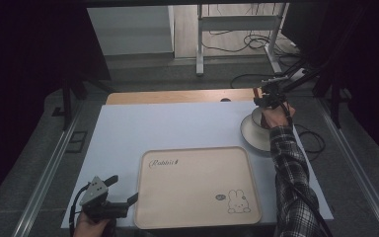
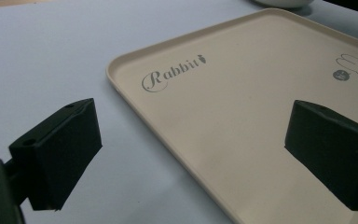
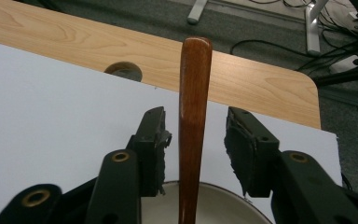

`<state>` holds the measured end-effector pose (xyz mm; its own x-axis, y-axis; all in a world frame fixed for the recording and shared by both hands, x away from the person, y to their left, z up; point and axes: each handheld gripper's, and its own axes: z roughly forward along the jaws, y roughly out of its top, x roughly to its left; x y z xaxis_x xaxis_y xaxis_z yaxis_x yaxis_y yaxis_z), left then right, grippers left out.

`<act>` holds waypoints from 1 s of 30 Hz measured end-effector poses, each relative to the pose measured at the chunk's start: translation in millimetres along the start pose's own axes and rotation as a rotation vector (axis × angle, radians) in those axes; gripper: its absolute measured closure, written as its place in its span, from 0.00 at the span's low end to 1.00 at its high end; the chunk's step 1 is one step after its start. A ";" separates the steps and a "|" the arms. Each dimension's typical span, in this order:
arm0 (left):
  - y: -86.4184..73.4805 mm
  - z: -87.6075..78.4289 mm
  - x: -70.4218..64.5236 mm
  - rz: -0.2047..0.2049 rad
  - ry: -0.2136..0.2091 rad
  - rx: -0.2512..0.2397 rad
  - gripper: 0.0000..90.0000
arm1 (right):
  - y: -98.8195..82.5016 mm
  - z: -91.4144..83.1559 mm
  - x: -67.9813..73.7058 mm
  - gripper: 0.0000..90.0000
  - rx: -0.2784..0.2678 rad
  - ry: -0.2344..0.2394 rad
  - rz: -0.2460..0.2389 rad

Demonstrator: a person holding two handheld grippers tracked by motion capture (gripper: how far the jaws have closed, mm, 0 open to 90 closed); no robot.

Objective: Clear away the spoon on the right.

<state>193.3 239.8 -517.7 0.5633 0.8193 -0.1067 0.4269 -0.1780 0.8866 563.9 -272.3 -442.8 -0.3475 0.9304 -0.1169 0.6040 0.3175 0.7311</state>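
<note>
You're looking at a slim, glossy reddish-brown wooden handle (image 3: 194,126) standing steeply up out of a white bowl (image 1: 253,132) with a dark rim. The bowl sits near the tabletop's far right corner, just beyond the cream rabbit-print tray (image 1: 197,190).

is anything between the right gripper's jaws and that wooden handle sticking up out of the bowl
Nothing visible. In the right gripper view the wooden handle stands upright between the jaws of the right gripper, with a bare gap on each side, so the pads do not press on it yet. It rises from the bowl below.
</note>
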 end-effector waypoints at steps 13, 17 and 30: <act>0.0 0.0 0.2 -0.001 -0.001 0.001 0.04 | 5.3 -1.2 6.3 0.86 0.052 -0.007 -0.037; 0.0 -0.1 0.3 -0.002 -0.001 0.002 0.04 | 10.9 -11.8 5.4 0.87 0.041 0.006 -0.026; 0.1 0.1 0.7 -0.008 0.000 0.003 0.04 | 28.9 -49.0 5.7 0.87 -0.001 0.077 -0.023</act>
<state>193.9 240.3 -517.7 0.5602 0.8205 -0.1140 0.4337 -0.1732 0.8843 544.3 -266.8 -389.5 -0.4155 0.9059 -0.0821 0.5946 0.3388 0.7291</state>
